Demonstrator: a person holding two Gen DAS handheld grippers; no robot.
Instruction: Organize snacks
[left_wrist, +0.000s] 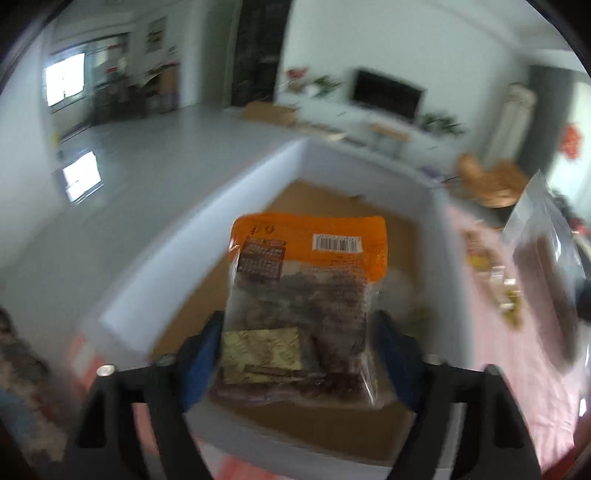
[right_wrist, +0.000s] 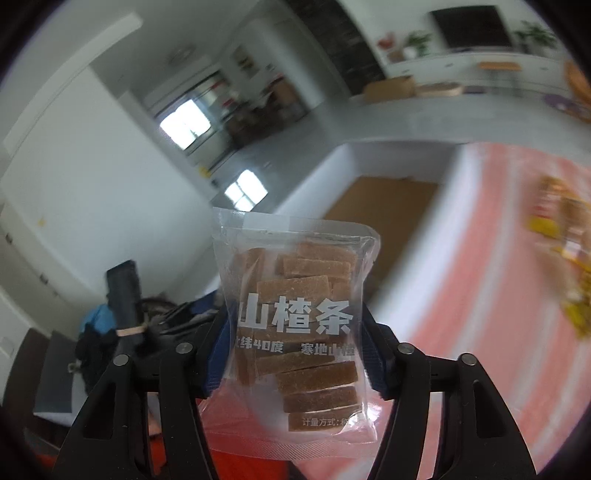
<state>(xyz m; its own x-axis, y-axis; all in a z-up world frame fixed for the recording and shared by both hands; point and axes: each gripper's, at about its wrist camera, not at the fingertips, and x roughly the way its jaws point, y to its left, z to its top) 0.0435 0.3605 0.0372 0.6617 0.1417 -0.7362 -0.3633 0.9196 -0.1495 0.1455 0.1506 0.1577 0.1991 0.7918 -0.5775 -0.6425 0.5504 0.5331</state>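
Your left gripper (left_wrist: 299, 343) is clamped on an orange-topped clear packet of dark snacks (left_wrist: 306, 295) above the empty white-walled cardboard box (left_wrist: 192, 251). Your right gripper (right_wrist: 293, 350) grips a clear pouch of brown hawthorn strips (right_wrist: 295, 314). Nothing boxed yet; yellow packets (right_wrist: 565, 236) remain on the pink tablecloth (right_wrist: 480, 314).

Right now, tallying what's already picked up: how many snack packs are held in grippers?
2. The orange-topped pack sits in the left gripper above the white box; the clear pack is in the right gripper.

your left gripper (left_wrist: 301, 341) clamps an orange-topped snack bag (left_wrist: 306, 295) above a white box (left_wrist: 236, 206) on the pink tablecloth (left_wrist: 517, 369).
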